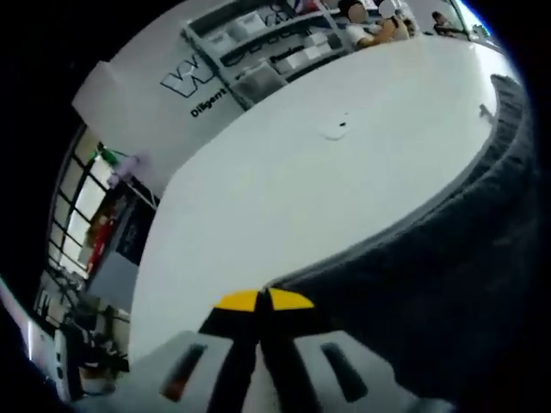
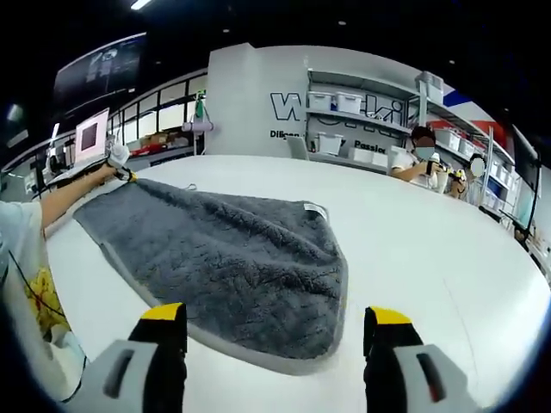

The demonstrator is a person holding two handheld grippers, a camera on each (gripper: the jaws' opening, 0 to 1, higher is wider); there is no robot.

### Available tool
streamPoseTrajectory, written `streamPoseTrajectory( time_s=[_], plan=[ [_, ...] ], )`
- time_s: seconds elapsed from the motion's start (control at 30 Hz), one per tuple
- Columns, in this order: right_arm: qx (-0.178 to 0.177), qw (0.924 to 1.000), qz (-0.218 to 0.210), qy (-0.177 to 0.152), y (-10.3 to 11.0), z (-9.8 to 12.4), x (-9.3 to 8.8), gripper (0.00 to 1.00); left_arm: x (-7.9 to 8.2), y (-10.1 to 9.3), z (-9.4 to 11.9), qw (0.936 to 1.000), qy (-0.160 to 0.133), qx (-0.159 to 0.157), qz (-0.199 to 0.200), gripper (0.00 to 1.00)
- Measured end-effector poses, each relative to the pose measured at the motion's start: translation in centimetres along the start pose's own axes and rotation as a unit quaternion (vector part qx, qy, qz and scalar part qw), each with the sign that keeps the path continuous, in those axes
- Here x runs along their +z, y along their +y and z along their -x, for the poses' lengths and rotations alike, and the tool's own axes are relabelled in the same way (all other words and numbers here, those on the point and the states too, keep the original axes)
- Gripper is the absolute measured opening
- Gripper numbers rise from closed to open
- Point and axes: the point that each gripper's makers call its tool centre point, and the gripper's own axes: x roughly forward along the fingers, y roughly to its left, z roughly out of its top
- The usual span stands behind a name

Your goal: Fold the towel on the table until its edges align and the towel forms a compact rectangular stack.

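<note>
Left gripper point(image 1: 260, 301) pinching the towel point(image 2: 224, 258) edge, yellow tips pressed together on the hem. Right gripper point(image 2: 271, 331) hanging spread wide, just off the towel's near rounded corner, gripping nothing. Lying grey and fluffy on the white table point(image 2: 413, 241), partly folded, far corner lifted by the person's outstretched arm point(image 2: 73, 194). Probably handling soft and floppy, light, sagging unless grabbed right at a corner or hem. Getting cut off along the right in the left gripper view, so hard judging edge alignment.
</note>
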Motion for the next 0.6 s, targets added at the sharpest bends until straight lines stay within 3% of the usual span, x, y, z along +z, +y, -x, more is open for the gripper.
streamPoseTrajectory(
  time_s=[0.07,0.17,0.33,0.43,0.6],
  plan=[
    [0.003,1.0000,0.001,-0.001,0.2,0.0,0.1,0.88,1.0,0.2,0.6,0.9993,-0.032,0.001,0.018,0.08],
    [0.004,1.0000,0.002,-0.001,0.4,0.0,0.1,0.88,2.3,0.5,1.5,0.9974,-0.062,-0.004,0.038,0.21],
    [0.007,1.0000,0.002,-0.006,0.6,0.0,0.4,0.88,3.6,0.1,4.9,0.9918,-0.095,-0.032,0.080,0.30],
    [0.012,0.9999,0.003,-0.010,1.0,-0.1,0.5,0.88,3.6,-0.9,6.8,0.9832,-0.105,-0.071,0.131,0.43],
    [0.019,0.9997,0.006,-0.013,1.7,0.0,0.6,0.89,2.5,-2.8,9.6,0.9757,-0.110,-0.108,0.156,0.66]
  ],
)
